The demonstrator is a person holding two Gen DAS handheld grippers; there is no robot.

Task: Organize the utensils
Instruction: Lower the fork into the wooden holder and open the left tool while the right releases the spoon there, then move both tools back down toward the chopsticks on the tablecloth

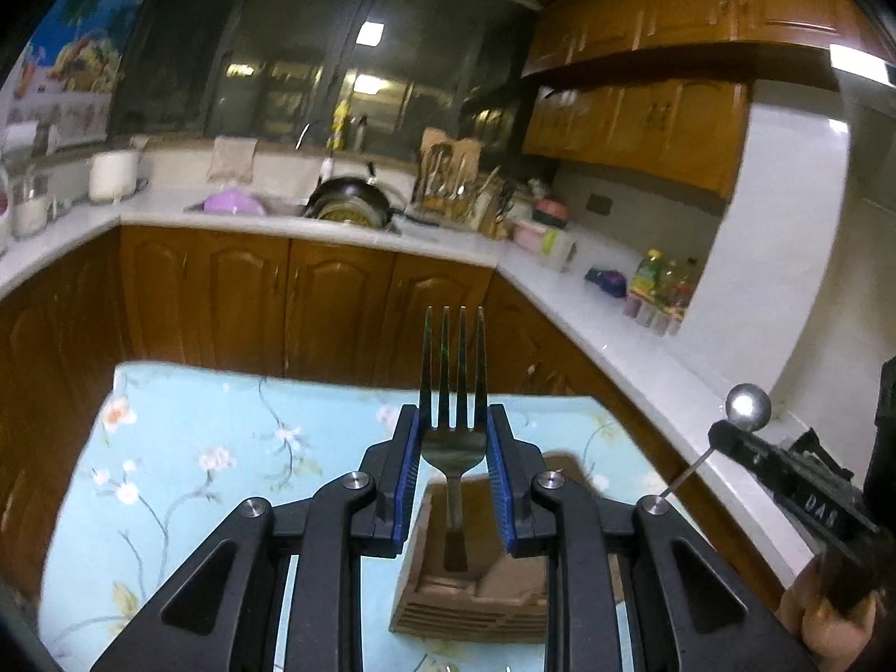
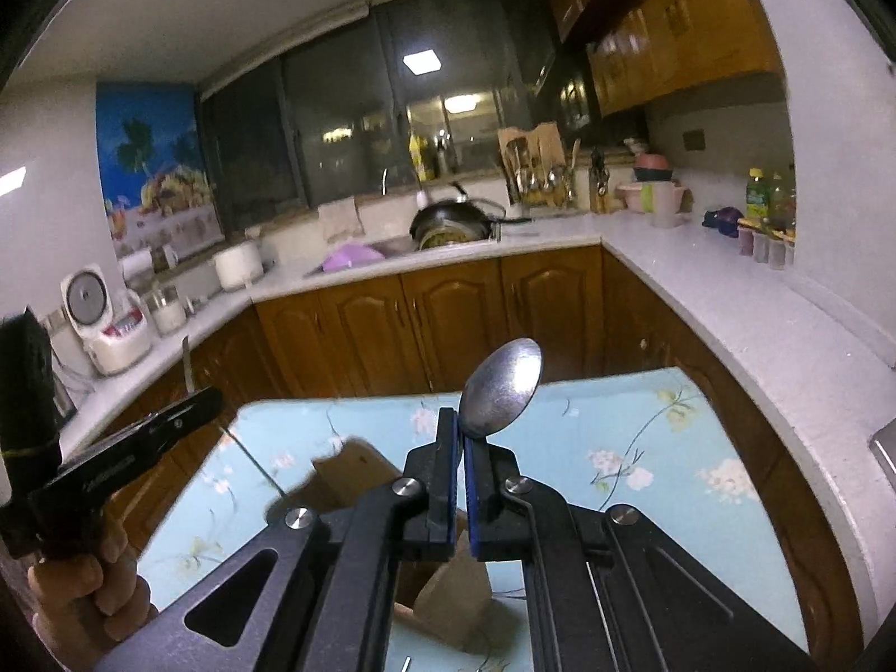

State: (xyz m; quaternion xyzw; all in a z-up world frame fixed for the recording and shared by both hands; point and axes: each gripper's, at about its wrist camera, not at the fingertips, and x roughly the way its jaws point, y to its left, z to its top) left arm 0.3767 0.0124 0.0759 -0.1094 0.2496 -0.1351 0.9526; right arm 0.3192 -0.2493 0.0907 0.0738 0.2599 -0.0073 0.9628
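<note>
In the left wrist view my left gripper is shut on a steel fork. Its blue pads press the fork's neck, and the tines point up and away. A brown slotted utensil holder stands on the table right below. At the right edge my right gripper carries a spoon. In the right wrist view my right gripper is shut on the spoon, bowl upward. The holder shows under the jaws. My left gripper sits at the left in a hand.
The table wears a light blue floral cloth. Beyond it run brown cabinets and a white L-shaped counter with a sink, a black wok, a utensil rack, bottles and a rice cooker.
</note>
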